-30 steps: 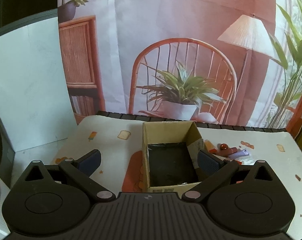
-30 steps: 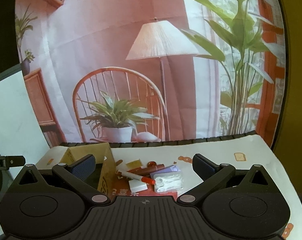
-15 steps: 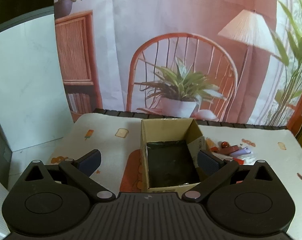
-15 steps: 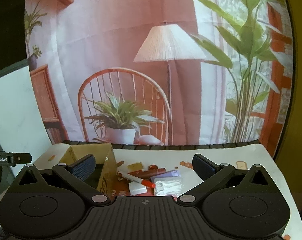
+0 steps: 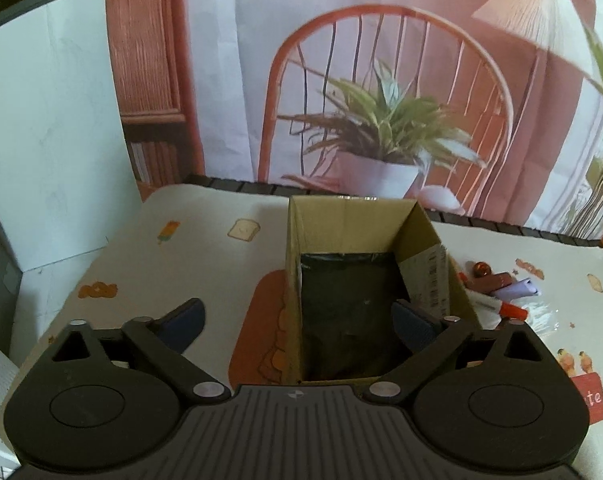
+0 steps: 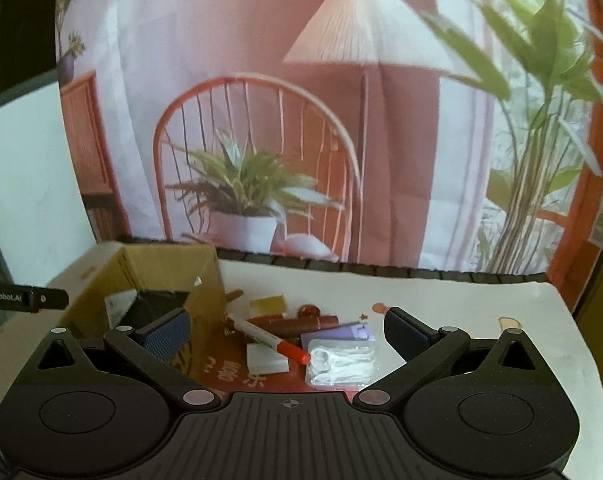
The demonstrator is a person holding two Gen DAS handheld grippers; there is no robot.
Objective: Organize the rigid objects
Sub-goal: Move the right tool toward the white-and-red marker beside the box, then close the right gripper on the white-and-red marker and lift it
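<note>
Centrally, the left tool (image 5: 297, 314) hangs over an open cardboard box (image 5: 341, 220) whose floor is lined black; its jaws stand wide but are closing, with nothing pressed between the pads, only the box's near part framed between them. The box stands on a bench (image 5: 189, 248) covered by a pale printed cloth. Right of the box lies a small heap of loose things — a marker (image 6: 267, 334) with a red cap, a white block (image 6: 266, 359) just below it, a clear packet (image 6: 341, 364) of white pieces, a lilac card (image 6: 341, 330), a brown stick (image 6: 297, 324), a yellow piece (image 6: 266, 304) and a reddish bead (image 6: 310, 312).

The right tool (image 6: 287, 330) is held above this heap — jaws spread wide and empty, the marker and block showing between its fingers. At the left edge of its view, part of the left tool's body juts in beside the box. A printed backdrop (image 6: 401, 160) of chair, lamp and plants closes the far side.
</note>
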